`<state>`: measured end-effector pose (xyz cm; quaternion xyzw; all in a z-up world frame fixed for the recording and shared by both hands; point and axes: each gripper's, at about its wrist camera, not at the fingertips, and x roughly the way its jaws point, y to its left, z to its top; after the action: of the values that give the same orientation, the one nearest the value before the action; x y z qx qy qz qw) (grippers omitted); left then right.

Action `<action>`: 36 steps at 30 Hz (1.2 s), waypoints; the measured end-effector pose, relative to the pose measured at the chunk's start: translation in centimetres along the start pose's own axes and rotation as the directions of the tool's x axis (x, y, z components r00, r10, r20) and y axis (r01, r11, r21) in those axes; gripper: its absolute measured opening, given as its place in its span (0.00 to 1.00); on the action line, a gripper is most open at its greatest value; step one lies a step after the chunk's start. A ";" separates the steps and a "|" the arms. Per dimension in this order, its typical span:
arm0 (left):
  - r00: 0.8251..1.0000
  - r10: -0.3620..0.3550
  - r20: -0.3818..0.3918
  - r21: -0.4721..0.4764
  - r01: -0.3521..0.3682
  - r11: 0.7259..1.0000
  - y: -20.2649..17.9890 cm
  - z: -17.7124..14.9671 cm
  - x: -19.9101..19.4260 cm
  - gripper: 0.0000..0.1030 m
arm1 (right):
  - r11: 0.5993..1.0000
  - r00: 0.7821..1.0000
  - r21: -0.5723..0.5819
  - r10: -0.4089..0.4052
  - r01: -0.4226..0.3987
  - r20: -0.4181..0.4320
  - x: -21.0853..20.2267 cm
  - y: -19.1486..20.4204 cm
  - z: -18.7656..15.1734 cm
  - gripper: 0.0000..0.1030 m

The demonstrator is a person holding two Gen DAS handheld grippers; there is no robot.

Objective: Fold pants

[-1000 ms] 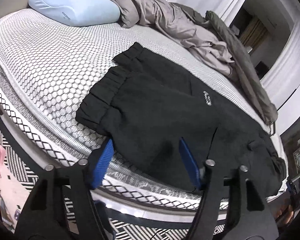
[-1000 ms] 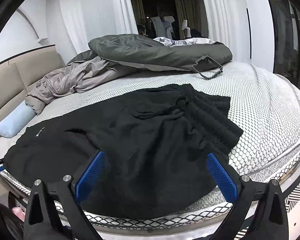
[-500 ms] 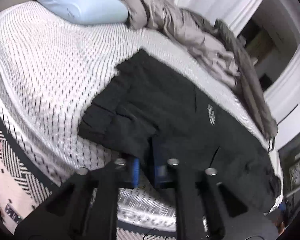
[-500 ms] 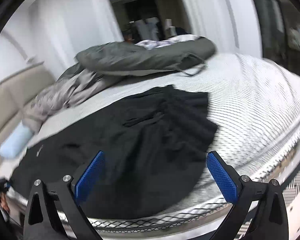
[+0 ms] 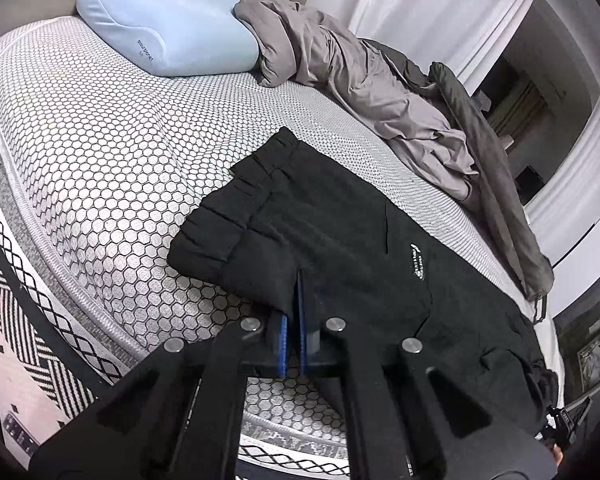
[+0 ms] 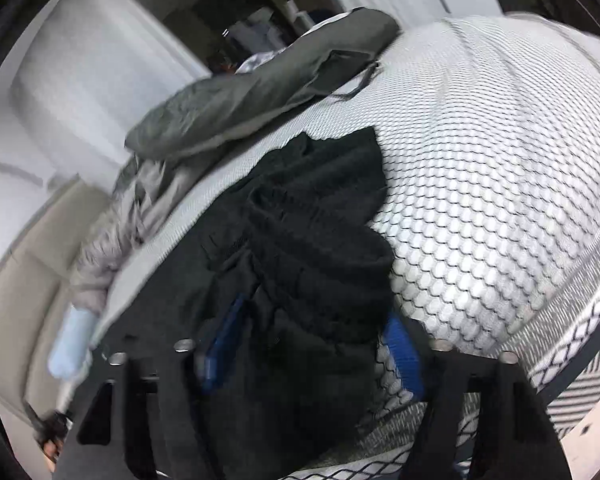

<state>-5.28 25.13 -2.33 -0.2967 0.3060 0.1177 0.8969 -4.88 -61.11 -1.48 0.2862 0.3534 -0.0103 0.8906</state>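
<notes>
Black pants (image 5: 360,248) lie flat along the near edge of the bed, leg cuffs at the left, waistband at the right. My left gripper (image 5: 294,300) is shut on the near edge of a pant leg close to the cuffs. In the blurred right wrist view the waistband end (image 6: 320,240) is bunched up. My right gripper (image 6: 312,340) is open, its blue pads either side of the waistband cloth, low against the mattress edge.
The bed has a white hexagon-patterned mattress (image 5: 100,152). A light blue pillow (image 5: 168,36) lies at the head. A grey duvet (image 5: 360,80) and a dark green cover (image 6: 260,92) are piled along the far side. A patterned rug (image 5: 16,320) lies below.
My left gripper closed on the edge of the pant leg. My right gripper moved forward and down over the waistband, jaws narrowing but still open; the view tilted and blurred.
</notes>
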 end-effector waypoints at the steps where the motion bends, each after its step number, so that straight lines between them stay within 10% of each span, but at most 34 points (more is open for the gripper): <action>1: 1.000 0.011 -0.008 0.011 -0.011 1.000 0.0 -0.1 0.1 0.01 | 1.000 1.000 0.020 0.023 -0.023 0.003 -0.5 -0.3 -0.2 0.26; 10: 0.994 0.041 -0.098 0.010 -0.040 0.999 1.6 -1.1 0.7 0.01 | 0.975 0.998 0.212 0.050 -0.059 0.047 -6.6 -4.7 -2.1 0.14; 21: 1.000 -0.005 -0.026 0.030 0.005 1.000 -2.4 5.5 -0.7 0.00 | 0.976 0.968 0.155 0.117 -0.153 0.221 -8.9 2.4 4.9 0.13; 32: 0.984 0.143 -0.104 0.167 -0.124 0.978 -11.2 16.2 13.3 0.00 | 0.990 0.985 0.141 -0.005 -0.019 0.171 4.2 7.7 18.6 0.15; 36: 0.961 0.199 -0.194 0.163 -0.168 0.972 -11.6 17.4 20.3 0.26 | 0.979 0.983 0.124 -0.171 0.163 0.062 12.5 8.7 22.0 0.45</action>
<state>23.55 27.05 1.57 -0.2117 0.4327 0.1460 0.8641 20.15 -62.93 7.85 0.3074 0.3427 -0.1165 0.8801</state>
